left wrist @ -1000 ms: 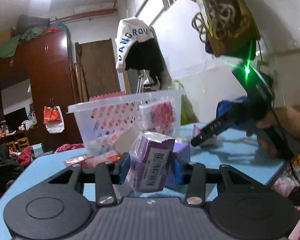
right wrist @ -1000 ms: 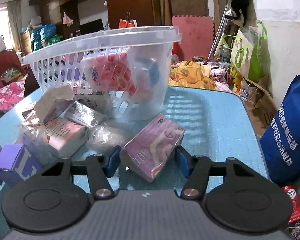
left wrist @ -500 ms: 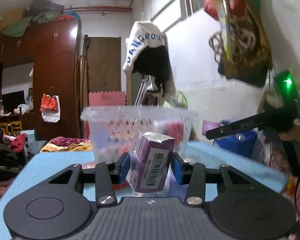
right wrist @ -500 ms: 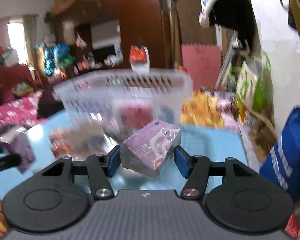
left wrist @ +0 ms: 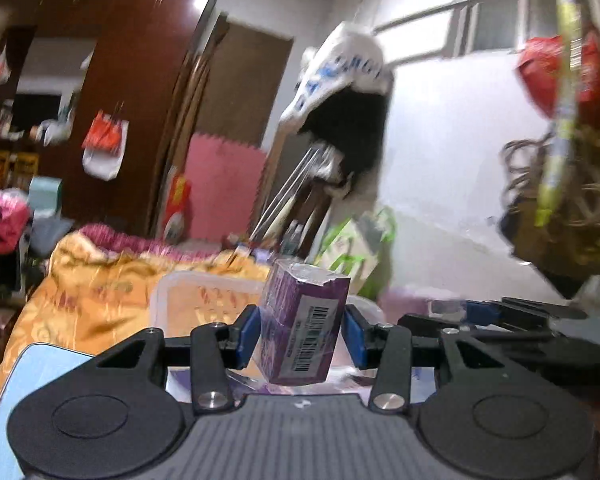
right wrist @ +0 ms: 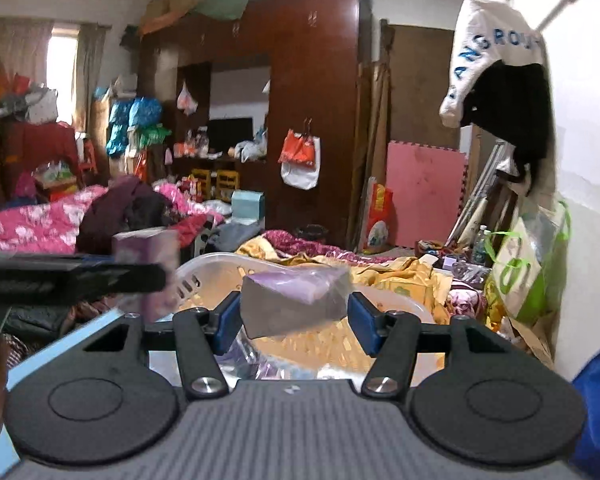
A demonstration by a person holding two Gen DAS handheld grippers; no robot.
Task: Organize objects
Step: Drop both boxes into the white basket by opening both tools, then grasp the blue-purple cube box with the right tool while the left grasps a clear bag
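Both claws have risen since a second ago, and the basket now sits below them. Left wrist view (blurred): the left claw (left wrist: 302,334) pinches an upright purple box (left wrist: 300,328) above the clear basket (left wrist: 204,300), whose contents are hidden. Right wrist view: the right claw (right wrist: 292,322) pinches a wrapped purple packet (right wrist: 294,300) over the basket's rim (right wrist: 220,264); a corner of the blue surface (right wrist: 80,336) shows at left.

A light-blue table (right wrist: 60,344) carries the clear plastic basket (right wrist: 204,268).

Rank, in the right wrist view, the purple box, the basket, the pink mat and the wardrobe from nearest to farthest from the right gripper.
1. Purple box, gripped by the right gripper.
2. Basket, just beyond and below.
3. Pink mat, far right, by the wall.
4. Wardrobe, centre back; close to the mat, hard to separate.
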